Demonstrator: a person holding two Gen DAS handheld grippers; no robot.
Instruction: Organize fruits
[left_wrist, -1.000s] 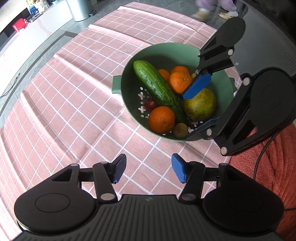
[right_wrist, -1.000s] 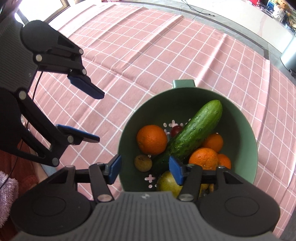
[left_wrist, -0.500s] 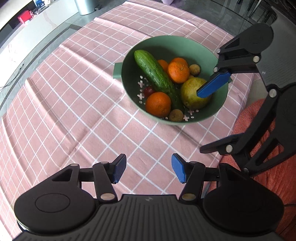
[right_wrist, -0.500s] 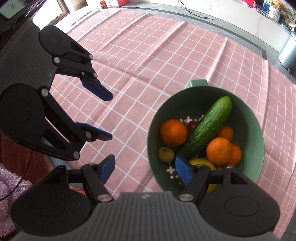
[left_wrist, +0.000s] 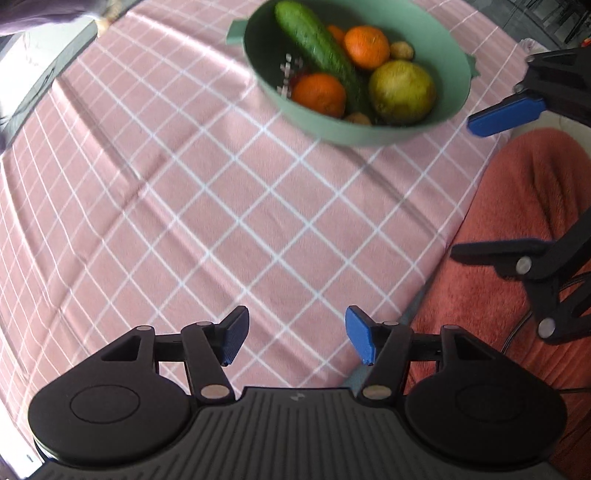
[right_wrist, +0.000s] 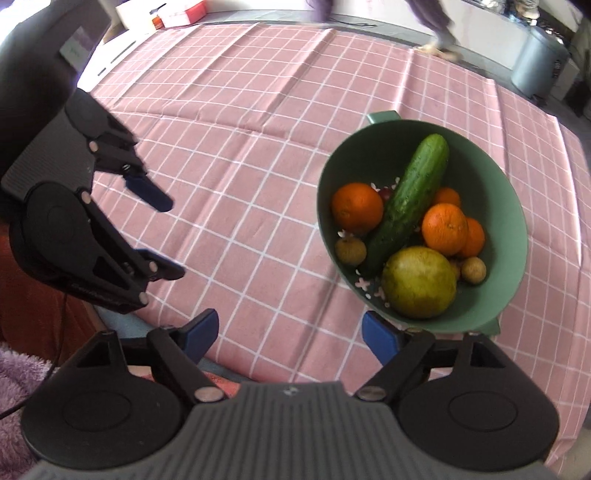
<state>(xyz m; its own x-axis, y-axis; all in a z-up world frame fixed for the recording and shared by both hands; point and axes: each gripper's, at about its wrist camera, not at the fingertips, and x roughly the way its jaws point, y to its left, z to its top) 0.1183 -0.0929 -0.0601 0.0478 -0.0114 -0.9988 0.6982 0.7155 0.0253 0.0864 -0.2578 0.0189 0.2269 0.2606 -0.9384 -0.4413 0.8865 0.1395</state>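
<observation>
Pink white-checked tablecloth (right_wrist: 258, 184); green bowl (right_wrist: 513, 206); green cucumber (right_wrist: 410, 199); orange oranges (right_wrist: 356, 208).

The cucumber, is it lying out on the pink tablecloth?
No, the cucumber lies inside the green bowl, resting among the oranges, not on the tablecloth.

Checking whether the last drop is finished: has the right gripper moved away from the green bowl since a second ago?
Yes. The right gripper, jaws just opening and empty, has drawn back off the green bowl toward the table's near edge.

I find no writing I can read anywhere around me. A small pale mark (left_wrist: 296, 397) sits on my left housing, too tiny to make out. The boxes (right_wrist: 177, 13) beyond the desk are blurred.
</observation>
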